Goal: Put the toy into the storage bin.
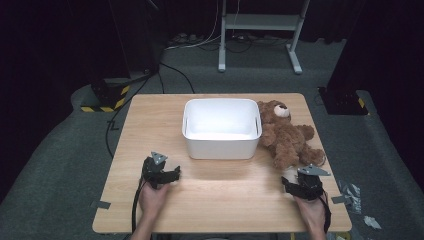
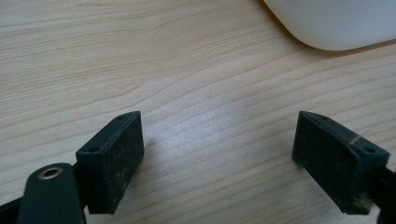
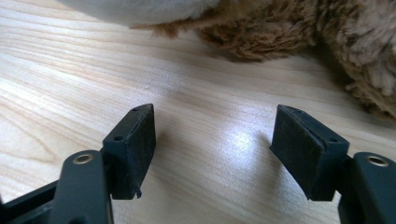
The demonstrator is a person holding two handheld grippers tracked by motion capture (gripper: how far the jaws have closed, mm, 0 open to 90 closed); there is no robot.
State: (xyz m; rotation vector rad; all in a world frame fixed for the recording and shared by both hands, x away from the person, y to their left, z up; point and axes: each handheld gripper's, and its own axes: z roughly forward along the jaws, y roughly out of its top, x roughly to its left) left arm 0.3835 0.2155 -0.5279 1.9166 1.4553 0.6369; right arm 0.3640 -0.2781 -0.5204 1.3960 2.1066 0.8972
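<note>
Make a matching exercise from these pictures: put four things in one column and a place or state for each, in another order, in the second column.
Things:
1. teddy bear
2. white tub
3. left gripper
4. right gripper

Places or states:
A. open, just in front of the bear's feet
B. middle of the table, nothing inside
C. lying against the tub's right side
D. open, near the tub's left front corner

Pairs: 1-C, 2-B, 3-D, 4-A

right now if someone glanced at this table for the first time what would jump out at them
The brown teddy bear lying at the table's right side, pressed against a white bin that stands mid-table, catches the eye first. Nearer the person, the left gripper and the right gripper sit low over bare wood, jaws apart with nothing between them, the right one just short of the bear.
</note>
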